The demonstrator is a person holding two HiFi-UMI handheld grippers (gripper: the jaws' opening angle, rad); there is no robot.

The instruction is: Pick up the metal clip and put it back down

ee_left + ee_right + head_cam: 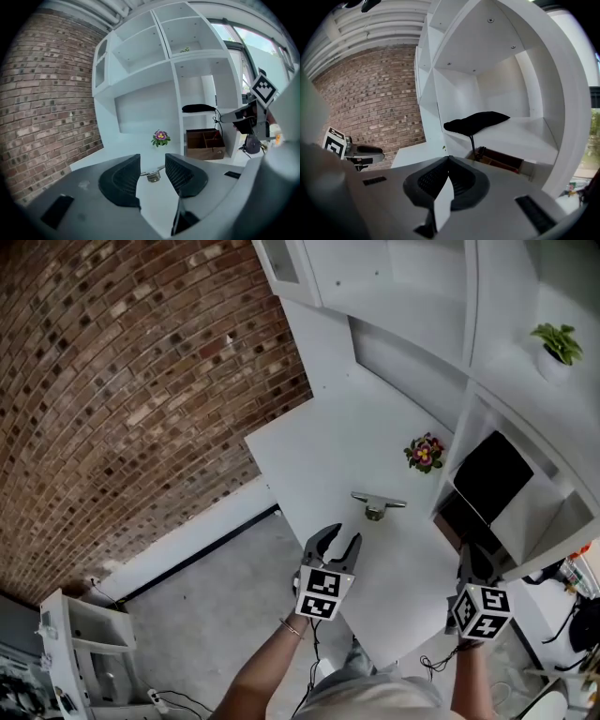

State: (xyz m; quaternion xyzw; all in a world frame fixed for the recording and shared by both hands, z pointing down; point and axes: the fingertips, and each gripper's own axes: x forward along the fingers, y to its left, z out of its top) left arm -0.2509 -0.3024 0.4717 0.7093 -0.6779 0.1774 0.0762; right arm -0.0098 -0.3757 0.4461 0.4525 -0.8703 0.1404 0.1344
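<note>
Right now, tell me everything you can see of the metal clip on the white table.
The metal clip is small: a thin silvery bar with a stubby, duller, brassy-looking piece attached near its middle. It lies flat on the white table, with nothing touching it. It sits just ahead of the left gripper, whose open jaws frame it without contact. Finer detail is too small to tell.

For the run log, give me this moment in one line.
left tongs: open, aimed at metal clip | right tongs: shut, empty | clip on white table
</note>
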